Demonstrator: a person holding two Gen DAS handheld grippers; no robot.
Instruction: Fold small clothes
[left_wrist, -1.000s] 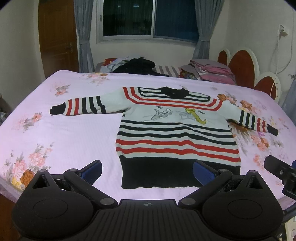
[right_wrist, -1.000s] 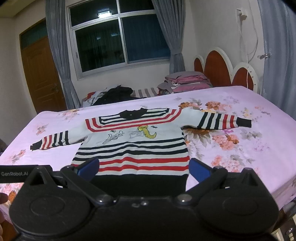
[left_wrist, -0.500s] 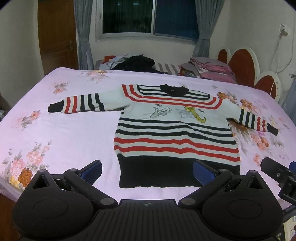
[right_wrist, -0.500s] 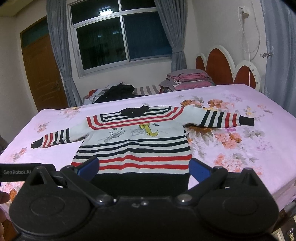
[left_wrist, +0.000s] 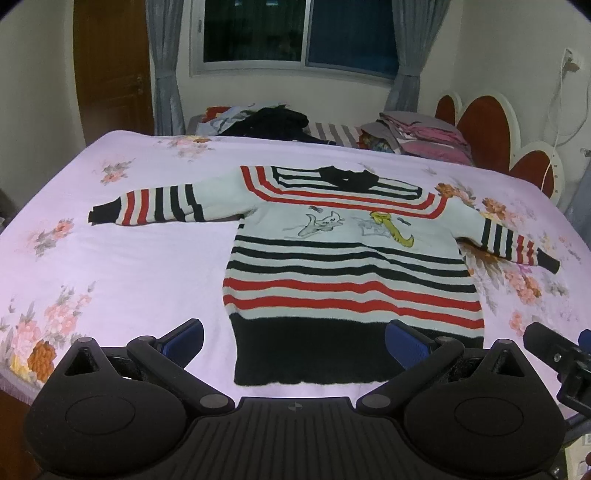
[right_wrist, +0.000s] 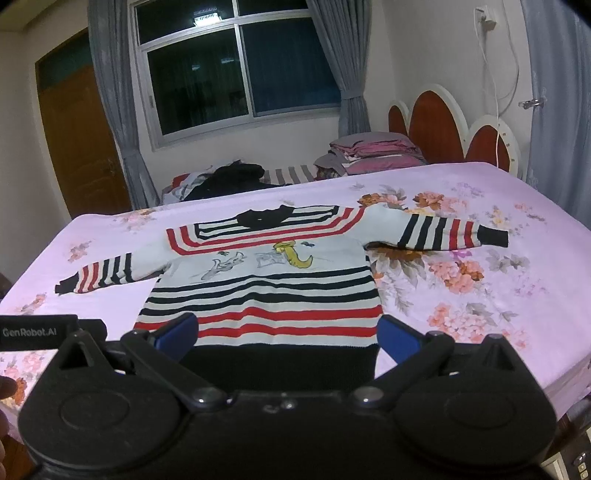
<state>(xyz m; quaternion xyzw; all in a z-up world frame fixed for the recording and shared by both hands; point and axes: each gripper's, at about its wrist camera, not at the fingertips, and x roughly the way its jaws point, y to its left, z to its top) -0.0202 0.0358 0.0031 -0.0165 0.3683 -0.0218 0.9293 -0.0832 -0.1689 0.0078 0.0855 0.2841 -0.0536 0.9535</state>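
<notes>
A small striped sweater (left_wrist: 347, 266) (right_wrist: 266, 291) in white, black and red lies flat, face up, on the pink floral bedspread (left_wrist: 129, 266) (right_wrist: 480, 280), both sleeves spread out sideways. Its black hem is nearest to me. My left gripper (left_wrist: 295, 341) hovers open over the near bed edge, in front of the hem, holding nothing. My right gripper (right_wrist: 286, 334) is open too, above the hem, with nothing between its blue-padded fingers (right_wrist: 397, 338). Part of the right gripper shows at the right edge of the left wrist view.
A heap of dark and mixed clothes (left_wrist: 269, 120) (right_wrist: 225, 177) sits at the far side. Folded pink and grey bedding (left_wrist: 421, 133) (right_wrist: 373, 149) lies by the red headboard (right_wrist: 439, 125). A wooden door (right_wrist: 81, 147) and curtained window (right_wrist: 240, 66) stand behind.
Both grippers have drifted slightly forward and up, so the sweater sits a little higher in each view. Both stay open; the sweater has not moved.
</notes>
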